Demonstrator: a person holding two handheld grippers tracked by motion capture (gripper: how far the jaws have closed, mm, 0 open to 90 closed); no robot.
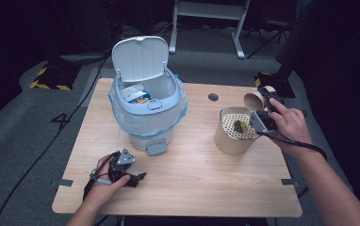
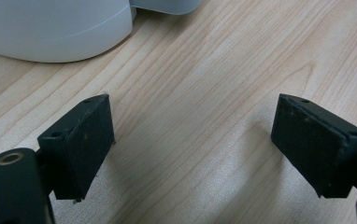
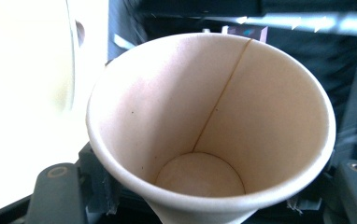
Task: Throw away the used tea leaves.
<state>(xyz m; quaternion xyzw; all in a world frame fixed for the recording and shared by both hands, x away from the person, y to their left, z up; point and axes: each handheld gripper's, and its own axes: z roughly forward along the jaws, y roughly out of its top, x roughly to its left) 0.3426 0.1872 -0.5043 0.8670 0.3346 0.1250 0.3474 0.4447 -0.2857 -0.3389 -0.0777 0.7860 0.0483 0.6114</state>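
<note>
A paper cup [image 1: 254,100] lies tipped on its side in my right gripper [image 1: 264,98], just behind a tan cylinder [image 1: 230,141]. That cylinder carries a perforated white insert [image 1: 233,120] with a dark scrap [image 1: 239,125] on it. In the right gripper view the cup [image 3: 204,121] faces me mouth first and is empty inside, with the right gripper [image 3: 209,193] shut on its lower part. My left gripper [image 1: 132,173] rests on the table near the front left. Its jaws stand wide open over bare wood in the left gripper view [image 2: 190,149].
A white and blue pedal bin [image 1: 147,113] stands at the back left of the wooden table [image 1: 192,183], lid up, lined with a bag, some packaging inside. Its base [image 2: 50,32] is close ahead of the left gripper. A round cable hole [image 1: 213,97] sits behind the cylinder.
</note>
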